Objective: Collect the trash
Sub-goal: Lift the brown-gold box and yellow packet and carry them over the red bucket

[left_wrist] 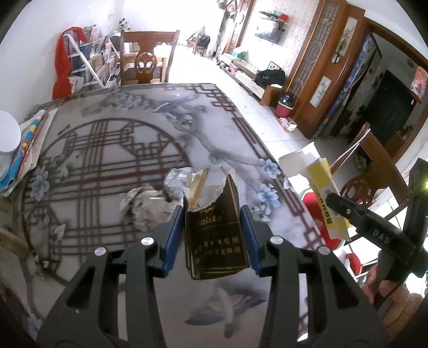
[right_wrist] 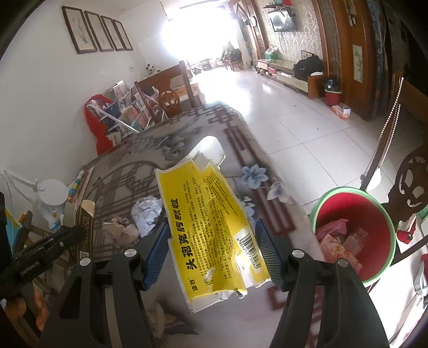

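Left tongs [left_wrist: 211,227] clamp the torn brown box [left_wrist: 215,235] at frame centre above the table [left_wrist: 107,150], while right tongs [right_wrist: 212,246] grip the flattened yellow box [right_wrist: 211,227], red bin [right_wrist: 353,233] at lower right.

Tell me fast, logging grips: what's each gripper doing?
Left gripper: closed on the brown box.
Right gripper: closed on the yellow box.

patterned tablecloth [left_wrist: 112,150], wooden chair [left_wrist: 145,64], red cloth [left_wrist: 62,67], wall tv [right_wrist: 283,20]
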`<state>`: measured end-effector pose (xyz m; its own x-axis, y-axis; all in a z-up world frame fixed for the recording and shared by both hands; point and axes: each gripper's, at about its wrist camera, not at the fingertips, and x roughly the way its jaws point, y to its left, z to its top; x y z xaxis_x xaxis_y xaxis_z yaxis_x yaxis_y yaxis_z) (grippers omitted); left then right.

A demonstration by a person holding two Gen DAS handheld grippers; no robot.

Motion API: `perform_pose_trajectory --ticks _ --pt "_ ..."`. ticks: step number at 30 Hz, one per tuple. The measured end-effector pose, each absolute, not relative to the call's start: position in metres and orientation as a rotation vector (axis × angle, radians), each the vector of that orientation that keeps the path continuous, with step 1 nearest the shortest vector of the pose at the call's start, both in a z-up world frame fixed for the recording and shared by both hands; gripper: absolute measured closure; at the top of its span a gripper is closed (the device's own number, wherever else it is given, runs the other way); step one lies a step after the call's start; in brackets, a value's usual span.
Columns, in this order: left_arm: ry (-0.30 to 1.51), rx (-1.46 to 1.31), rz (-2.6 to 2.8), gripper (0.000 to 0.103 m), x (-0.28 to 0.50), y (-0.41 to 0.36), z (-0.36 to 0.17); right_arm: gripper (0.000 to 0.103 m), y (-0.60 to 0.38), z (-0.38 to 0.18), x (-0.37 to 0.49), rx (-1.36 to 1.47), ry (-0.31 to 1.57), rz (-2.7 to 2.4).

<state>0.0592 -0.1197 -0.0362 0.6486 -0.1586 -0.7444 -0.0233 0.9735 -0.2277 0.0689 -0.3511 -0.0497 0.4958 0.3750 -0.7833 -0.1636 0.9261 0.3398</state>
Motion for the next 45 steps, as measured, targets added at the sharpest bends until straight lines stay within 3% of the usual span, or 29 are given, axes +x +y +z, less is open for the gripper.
perform_pose_trajectory --ticks 45 --pt "0.925 -0.020 -0.473 0.061 0.147 -0.386 -0.044 0.041 -0.596 -0.059 0.079 0.409 0.951 -0.031"
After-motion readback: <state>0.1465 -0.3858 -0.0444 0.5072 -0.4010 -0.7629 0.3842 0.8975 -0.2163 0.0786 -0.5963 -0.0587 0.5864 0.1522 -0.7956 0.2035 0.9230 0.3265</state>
